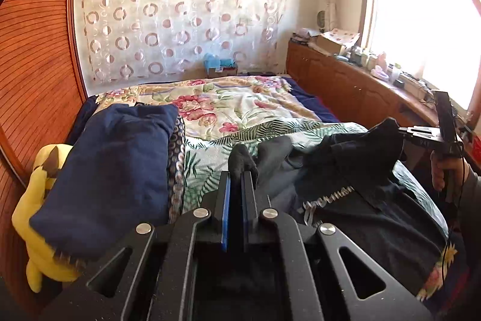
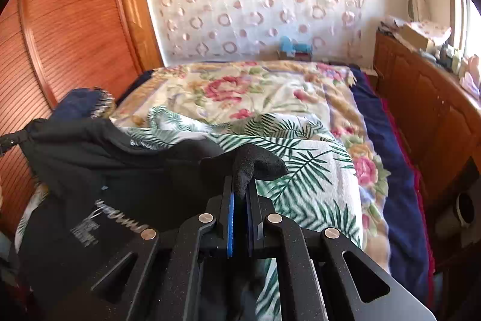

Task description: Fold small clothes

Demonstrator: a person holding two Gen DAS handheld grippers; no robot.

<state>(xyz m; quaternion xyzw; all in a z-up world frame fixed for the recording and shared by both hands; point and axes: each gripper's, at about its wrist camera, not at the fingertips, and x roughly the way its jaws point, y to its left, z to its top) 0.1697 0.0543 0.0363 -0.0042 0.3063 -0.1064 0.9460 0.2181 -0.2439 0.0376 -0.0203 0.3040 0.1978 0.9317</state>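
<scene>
Both grippers are clenched on the same black garment (image 1: 354, 170), each one pinching a small bunch of its cloth. At the left gripper (image 1: 240, 179) the two fingers stand almost together, and a dark tuft of the fabric comes out just past their tips. At the right gripper (image 2: 243, 184) it is similar: a pointed fold of the cloth sits between the blue pads (image 2: 231, 218) and sticks out above the tips. In the left wrist view the right gripper appears at the far right, with a hand (image 1: 445, 170) on its handle, and one corner of the garment is caught in its tips. The garment hangs stretched between the two grippers, raised at the pinched corners, and its lower part, with pale lettering (image 2: 90, 221), lies on the near side of the bed. Under it is a leaf-patterned sheet (image 2: 303, 164), and farther away a floral blanket (image 1: 240, 101). To the left lies a folded navy cloth (image 1: 111, 170), with a yellow plush toy (image 1: 33, 218) beside it.
</scene>
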